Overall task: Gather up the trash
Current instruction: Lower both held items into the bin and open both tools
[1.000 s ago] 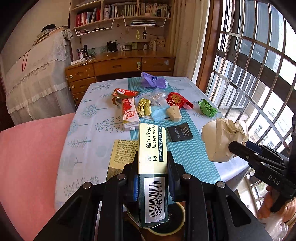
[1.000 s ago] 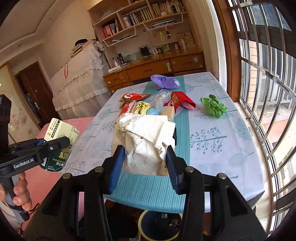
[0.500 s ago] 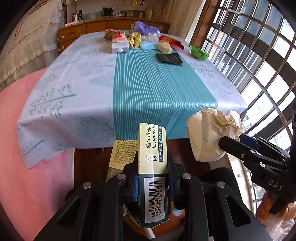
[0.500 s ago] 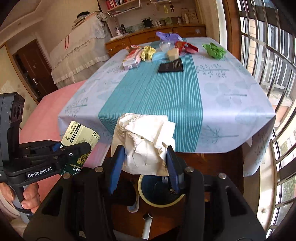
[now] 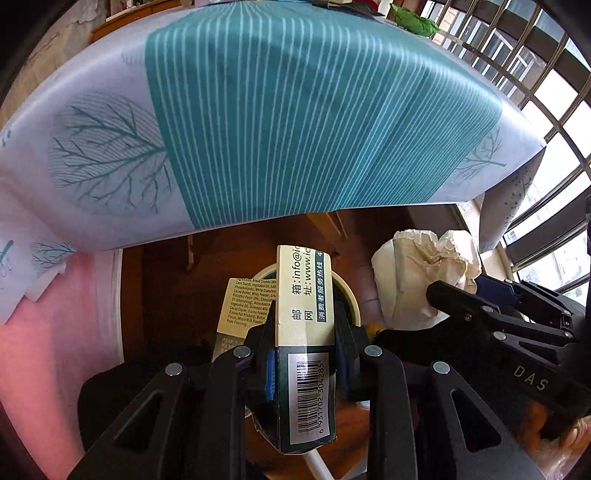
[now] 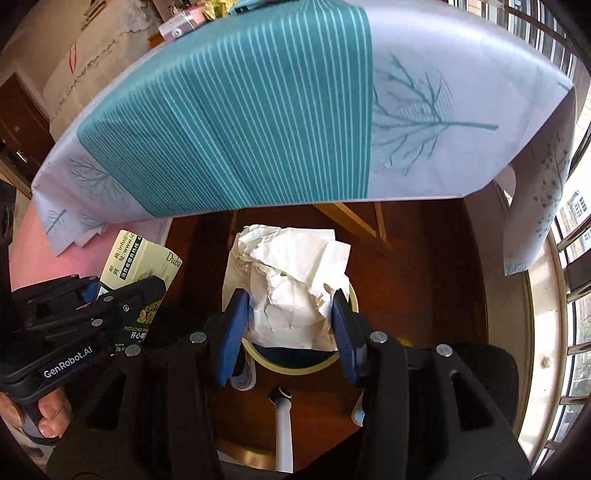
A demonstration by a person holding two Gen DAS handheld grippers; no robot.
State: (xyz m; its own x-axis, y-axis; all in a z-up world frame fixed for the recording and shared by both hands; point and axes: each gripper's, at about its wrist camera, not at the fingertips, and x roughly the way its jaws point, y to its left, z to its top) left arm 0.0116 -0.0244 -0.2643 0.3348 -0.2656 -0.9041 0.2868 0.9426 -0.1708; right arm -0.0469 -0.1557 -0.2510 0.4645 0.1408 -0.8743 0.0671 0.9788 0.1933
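My left gripper [image 5: 304, 332] is shut on a flattened pale-yellow and dark-green snack box [image 5: 304, 310] with a barcode. It hangs over a round bin [image 5: 347, 295] with a cream rim on the floor below the table edge. In the right wrist view that left gripper [image 6: 122, 295] and the box [image 6: 136, 262] show at the left. My right gripper [image 6: 291, 314] is shut on a crumpled white paper bag [image 6: 291, 284], held just above the same bin [image 6: 295, 363]. The left wrist view has the bag [image 5: 417, 280] at the right, in the right gripper's fingers [image 5: 480, 314].
The table's teal-striped cloth [image 5: 295, 110] overhangs close above both grippers. A green wrapper [image 5: 413, 20] and other litter [image 6: 192, 18] lie at its far end. A pink seat [image 5: 48, 350] is at the left, window bars [image 6: 576, 332] at the right, and a white pole [image 6: 282, 428] stands on the brown floor.
Both grippers dropped from above the tabletop to below its front edge, still holding the box and the bag. The bin is much nearer, right under them.
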